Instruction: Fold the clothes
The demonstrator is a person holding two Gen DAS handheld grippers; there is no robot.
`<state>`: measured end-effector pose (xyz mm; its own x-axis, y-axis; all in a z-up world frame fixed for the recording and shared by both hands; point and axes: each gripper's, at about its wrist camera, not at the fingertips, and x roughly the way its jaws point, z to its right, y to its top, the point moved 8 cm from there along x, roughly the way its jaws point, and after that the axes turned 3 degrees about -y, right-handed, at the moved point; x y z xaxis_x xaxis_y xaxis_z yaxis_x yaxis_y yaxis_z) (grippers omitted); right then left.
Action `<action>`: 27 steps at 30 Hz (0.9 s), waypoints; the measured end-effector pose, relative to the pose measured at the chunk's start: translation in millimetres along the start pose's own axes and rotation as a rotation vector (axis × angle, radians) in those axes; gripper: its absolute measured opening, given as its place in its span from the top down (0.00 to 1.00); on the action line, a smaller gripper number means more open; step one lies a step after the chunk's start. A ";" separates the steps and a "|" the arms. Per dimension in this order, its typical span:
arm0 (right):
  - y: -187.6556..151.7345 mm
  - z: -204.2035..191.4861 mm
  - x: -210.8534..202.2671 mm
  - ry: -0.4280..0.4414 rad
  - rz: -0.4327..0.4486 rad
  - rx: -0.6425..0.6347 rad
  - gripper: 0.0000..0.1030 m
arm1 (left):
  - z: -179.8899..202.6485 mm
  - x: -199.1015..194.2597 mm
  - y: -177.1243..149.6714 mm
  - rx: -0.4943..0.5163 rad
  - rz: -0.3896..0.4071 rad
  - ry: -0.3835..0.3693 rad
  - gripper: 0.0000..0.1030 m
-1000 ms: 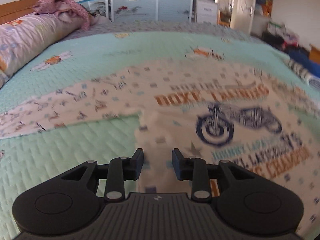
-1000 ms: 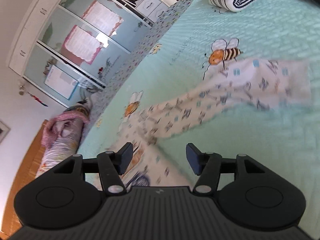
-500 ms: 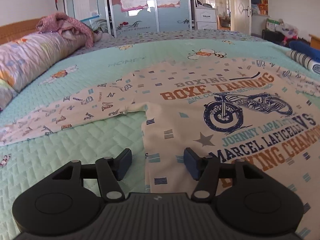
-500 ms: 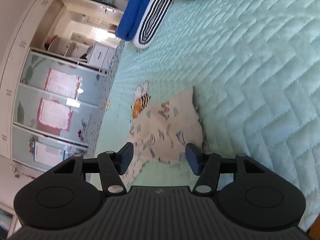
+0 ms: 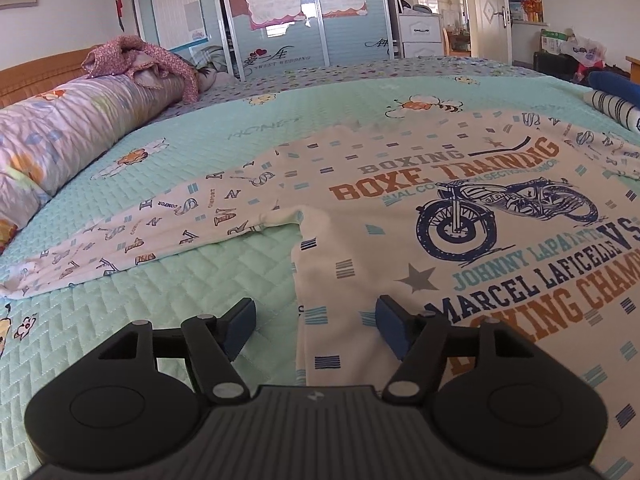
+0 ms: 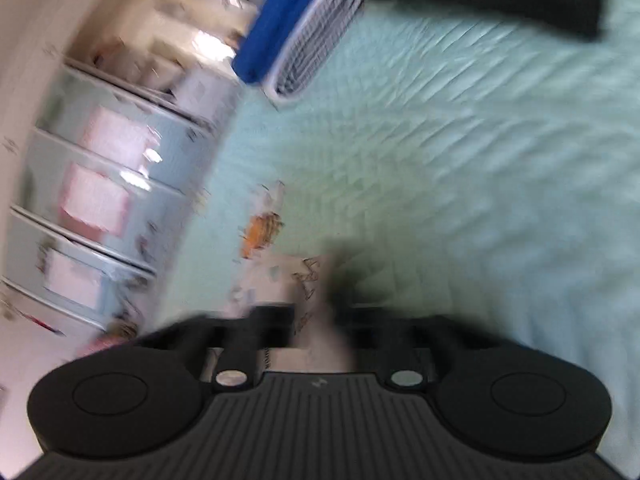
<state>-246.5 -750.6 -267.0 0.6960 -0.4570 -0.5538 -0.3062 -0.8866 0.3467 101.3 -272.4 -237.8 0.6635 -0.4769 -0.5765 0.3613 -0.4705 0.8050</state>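
Left gripper (image 5: pixel 314 326): jaws apart and opening, nothing pinched; the side edge of the printed shirt (image 5: pixel 440 216) lies on the bed under the gap, not touched by the pads. Shirt spread flat, front up, on the mint quilted bedspread (image 5: pixel 208 288); one long sleeve (image 5: pixel 132 240) stretched out to the left. Beyond: long bolster pillow (image 5: pixel 72 136) by the headboard, then wardrobe doors (image 5: pixel 280 12).

Right wrist view blurred. Right gripper (image 6: pixel 316 320) clenched on the end of the shirt's other sleeve (image 6: pixel 292 276). Farther off, folded blue (image 6: pixel 280 28) and striped (image 6: pixel 316 44) clothes.
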 end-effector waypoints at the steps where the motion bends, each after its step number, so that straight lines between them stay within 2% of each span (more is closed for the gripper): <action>1: 5.1 -5.5 4.9 0.007 0.005 -0.021 0.95 | 0.6 -0.1 0.1 0.004 0.000 0.004 0.32; 4: 36.7 -33.3 7.1 0.012 0.072 -0.147 0.95 | 2.7 -0.8 0.7 0.023 0.002 0.018 0.32; 7: 87.3 -67.1 -1.3 0.010 0.190 -0.295 0.95 | 5.3 -1.7 1.2 0.040 0.004 0.033 0.32; 9: 119.5 -82.2 2.1 -0.006 0.236 -0.367 0.93 | 7.2 -2.0 1.3 0.052 0.007 0.045 0.32; 10: 131.1 -83.1 8.2 -0.027 0.230 -0.377 0.86 | 8.2 -2.2 1.4 0.058 0.008 0.052 0.32; 12: 144.8 -74.1 14.4 -0.101 0.243 -0.336 0.80 | 9.6 -2.6 1.5 0.068 0.010 0.062 0.32; 14: 140.9 -64.6 12.0 -0.095 0.246 -0.286 0.49 | 10.5 -3.0 1.5 0.075 0.012 0.068 0.32; 16: 120.2 -56.2 -0.6 -0.048 0.257 -0.207 0.47 | 10.5 -3.3 1.8 0.076 0.013 0.069 0.32; 17: 98.9 -57.4 -6.8 0.005 0.241 -0.181 0.47 | 10.3 -3.4 1.9 0.075 0.013 0.069 0.32; 19: 46.9 -61.8 -9.4 0.119 0.133 -0.160 0.47 | 9.2 -4.1 2.9 0.070 0.012 0.063 0.32; 22: -55.7 -74.7 -9.3 0.194 -0.110 -0.231 0.46 | 5.1 -15.0 5.3 0.039 -0.004 0.039 0.32; 23: -81.6 -77.8 -12.1 0.198 -0.163 -0.270 0.46 | 3.3 -21.8 4.8 0.021 -0.010 0.025 0.32; 25: -131.3 -83.5 -20.4 0.190 -0.252 -0.383 0.47 | -0.9 -39.8 0.9 0.003 -0.010 0.005 0.32; 27: -154.4 -83.7 -30.8 0.170 -0.287 -0.454 0.46 | -10.0 -60.0 -8.0 -0.031 -0.025 -0.008 0.32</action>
<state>-166.3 -593.6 -240.1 0.8168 -0.1501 -0.5570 0.1950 -0.8369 0.5115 65.2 -232.6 -208.2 0.6489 -0.4711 -0.5975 0.3977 -0.4596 0.7941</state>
